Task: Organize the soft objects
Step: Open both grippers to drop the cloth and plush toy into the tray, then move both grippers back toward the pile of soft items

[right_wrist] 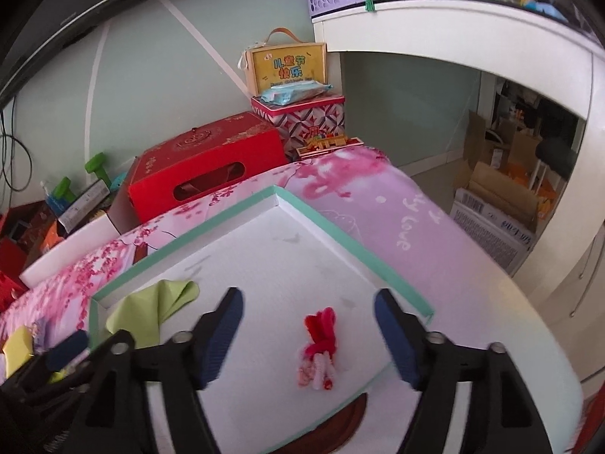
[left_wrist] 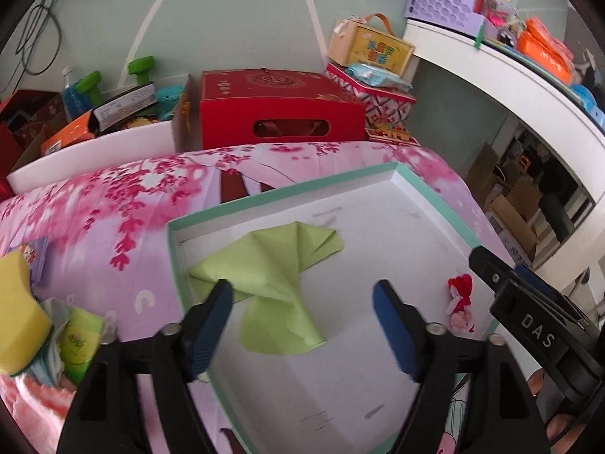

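Both pairs of tongs stand open and empty over the shallow white cardboard tray with a mint-green rim [left_wrist: 435, 185], which rests on the pink floral bedspread [left_wrist: 94, 204]. The crumpled light-green cloth [left_wrist: 272, 276] lies in the tray just ahead of the left tongs [left_wrist: 302, 325], its long axis running away towards the far rim. The small red-and-pink plush toy [right_wrist: 319, 348] lies directly between the blue pads of the right tongs [right_wrist: 308, 335], so each hand is nearest its own item.

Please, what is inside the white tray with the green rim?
Inside the tray lie a crumpled green cloth and a small red and pink soft toy, apart from each other. Whatever may be under the cloth is covered.
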